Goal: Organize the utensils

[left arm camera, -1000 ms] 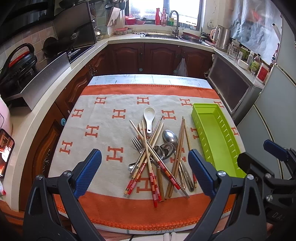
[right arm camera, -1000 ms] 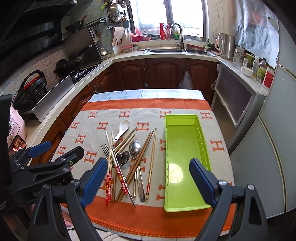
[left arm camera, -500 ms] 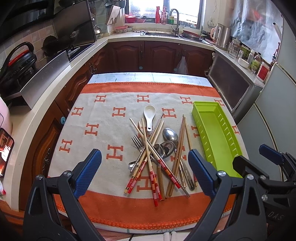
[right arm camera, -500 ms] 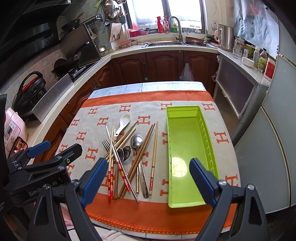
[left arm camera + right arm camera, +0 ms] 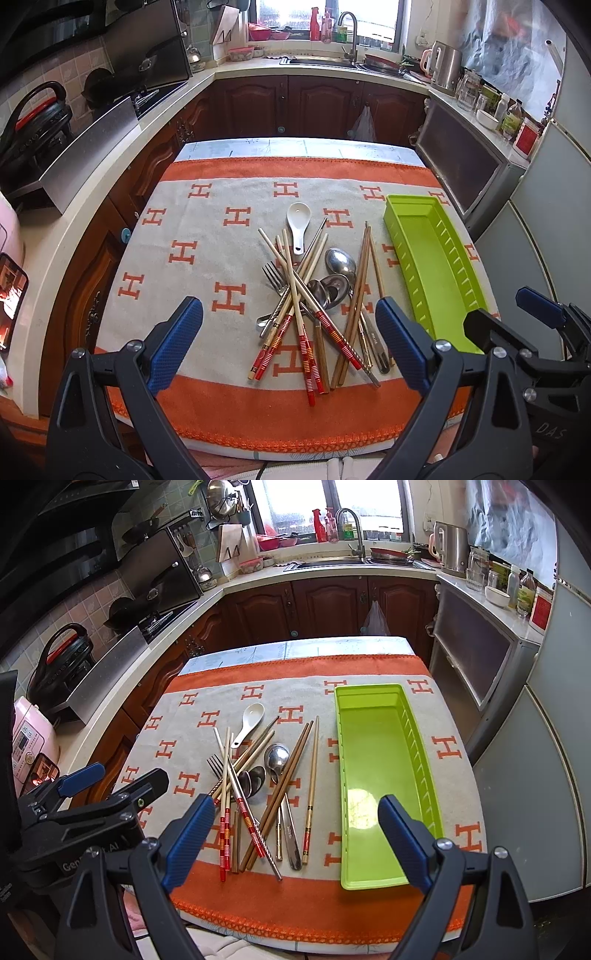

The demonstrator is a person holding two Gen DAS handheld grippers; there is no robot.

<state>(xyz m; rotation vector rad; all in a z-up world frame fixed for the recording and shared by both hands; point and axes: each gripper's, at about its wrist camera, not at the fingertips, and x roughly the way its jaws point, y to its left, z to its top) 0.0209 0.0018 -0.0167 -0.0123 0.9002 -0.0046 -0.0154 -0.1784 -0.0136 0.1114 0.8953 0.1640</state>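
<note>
A heap of utensils (image 5: 314, 295) lies on the orange-and-grey cloth: several wooden and red-banded chopsticks, a metal fork (image 5: 274, 277), metal spoons (image 5: 340, 260) and a white ceramic spoon (image 5: 298, 221). The heap also shows in the right wrist view (image 5: 258, 782). An empty green tray (image 5: 380, 775) stands to its right, also in the left wrist view (image 5: 436, 266). My left gripper (image 5: 288, 347) is open and empty above the heap's near end. My right gripper (image 5: 295, 842) is open and empty above the near table edge, between heap and tray.
The table (image 5: 295, 147) stands in a kitchen with dark wood cabinets (image 5: 317, 103) behind it. A stove counter (image 5: 92, 140) runs along the left and a grey appliance (image 5: 480, 657) stands at the right. The cloth's orange fringe (image 5: 295, 926) marks the near edge.
Both grippers have moved slightly forward and lower towards the table. The utensils and the tray have not moved. Both grippers stay open.
</note>
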